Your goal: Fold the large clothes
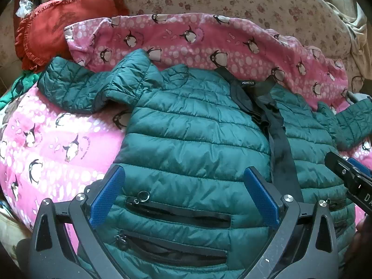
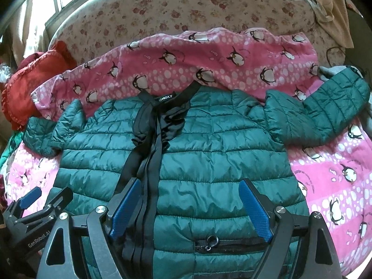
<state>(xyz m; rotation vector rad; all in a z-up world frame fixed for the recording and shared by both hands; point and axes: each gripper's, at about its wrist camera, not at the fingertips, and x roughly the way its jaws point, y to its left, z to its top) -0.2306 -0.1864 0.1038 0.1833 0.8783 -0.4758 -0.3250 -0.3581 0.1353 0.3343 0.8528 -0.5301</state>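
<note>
Left wrist view shows me the green jacket (image 1: 197, 125) lying front-up and spread flat on the pink penguin blanket (image 1: 53, 148), collar pointing away from me, black zipper strip (image 1: 279, 148) running down its middle. My left gripper (image 1: 183, 195) hangs over the jacket's lower left panel with its blue pads (image 1: 107, 197) spread wide, holding nothing; two zipped pockets (image 1: 179, 214) sit between and below the fingers. At the right edge I see part of my right gripper (image 1: 348, 176) over the other front panel. From the right wrist view, the right gripper (image 2: 190, 209) is also spread apart, empty, poised above the jacket's lower right panel, one pad (image 2: 125, 207) just beside the zipper strip and a pocket zipper with a ring pull (image 2: 212, 240) below. Both sleeves stretch outward, the right sleeve (image 2: 320, 114) reaching toward the blanket's edge. A red ruffled cushion (image 2: 30, 86) lies beyond the left sleeve, and a floral sheet (image 2: 186, 7) covers the bed behind.
</note>
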